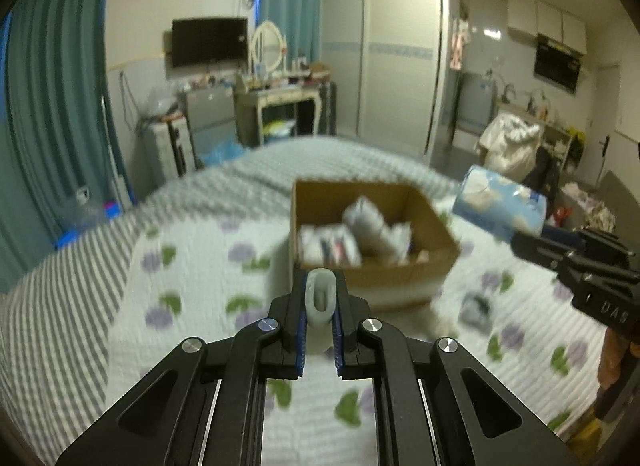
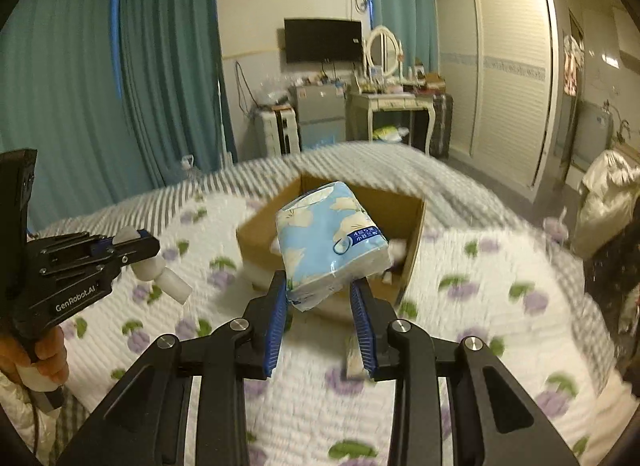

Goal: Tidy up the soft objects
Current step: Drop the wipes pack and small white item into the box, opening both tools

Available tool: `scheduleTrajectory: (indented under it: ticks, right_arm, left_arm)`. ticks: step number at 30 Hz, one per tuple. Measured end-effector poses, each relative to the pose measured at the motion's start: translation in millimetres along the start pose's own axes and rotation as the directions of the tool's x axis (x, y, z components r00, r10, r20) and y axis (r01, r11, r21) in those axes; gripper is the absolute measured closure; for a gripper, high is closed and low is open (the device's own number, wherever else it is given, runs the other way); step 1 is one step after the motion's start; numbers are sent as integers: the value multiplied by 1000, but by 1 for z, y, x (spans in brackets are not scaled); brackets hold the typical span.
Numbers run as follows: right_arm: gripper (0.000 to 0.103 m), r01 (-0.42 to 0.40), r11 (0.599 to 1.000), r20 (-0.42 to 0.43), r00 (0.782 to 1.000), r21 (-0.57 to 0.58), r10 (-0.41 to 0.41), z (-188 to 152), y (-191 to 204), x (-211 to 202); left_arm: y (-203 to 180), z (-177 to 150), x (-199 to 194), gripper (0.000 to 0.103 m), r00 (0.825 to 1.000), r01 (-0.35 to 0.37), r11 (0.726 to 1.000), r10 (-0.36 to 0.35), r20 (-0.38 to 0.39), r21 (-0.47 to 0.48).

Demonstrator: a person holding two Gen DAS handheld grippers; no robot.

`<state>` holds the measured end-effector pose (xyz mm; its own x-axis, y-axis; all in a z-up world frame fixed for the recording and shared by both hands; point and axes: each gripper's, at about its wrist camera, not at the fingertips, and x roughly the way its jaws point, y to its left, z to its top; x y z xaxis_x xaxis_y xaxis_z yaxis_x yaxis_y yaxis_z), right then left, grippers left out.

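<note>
Colours and patterns, bed scene

Right gripper (image 2: 320, 298): black frame, blue pads, holding light-blue tissue pack (image 2: 332, 246) with cream leaf print and dark-blue label. Left gripper (image 1: 320, 306): black, blue pads, around pale grey-white soft piece (image 1: 320, 298). Ahead of both: plain brown cardboard box (image 1: 432, 221). Beneath: white quilt (image 1: 200, 266) with purple-and-green flower print; beyond it grey-white striped bedding (image 1: 64, 278). Far behind: teal curtains (image 2: 160, 65).

We saw blue tissue pack (image 2: 332, 242) tilted, gripped above cardboard box (image 2: 404, 205) | white bottle (image 2: 160, 272) clamped.
</note>
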<state>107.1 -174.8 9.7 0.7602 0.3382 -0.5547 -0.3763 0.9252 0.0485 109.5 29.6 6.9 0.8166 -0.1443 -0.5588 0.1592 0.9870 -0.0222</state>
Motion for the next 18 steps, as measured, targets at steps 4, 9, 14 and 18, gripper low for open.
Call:
scheduleTrajectory:
  ticks: [4, 9, 14, 18]
  right_arm:
    - [72, -7, 1000, 33, 999, -14, 7, 39, -12, 2]
    - [72, 13, 999, 39, 999, -41, -11, 74, -21, 35]
    - [72, 14, 999, 3, 1000, -30, -14, 81, -34, 87]
    - [72, 21, 999, -64, 998, -29, -22, 69, -51, 140]
  left_arm:
    - [-13, 37, 11, 94, 999, 10, 1000, -11, 41, 24]
    - [-26, 62, 54, 94, 999, 18, 999, -19, 44, 38]
    - [-31, 61, 112, 94, 1000, 11, 997, -11, -1, 71]
    - [-31, 49, 150, 93, 999, 0, 997, 4, -40, 84]
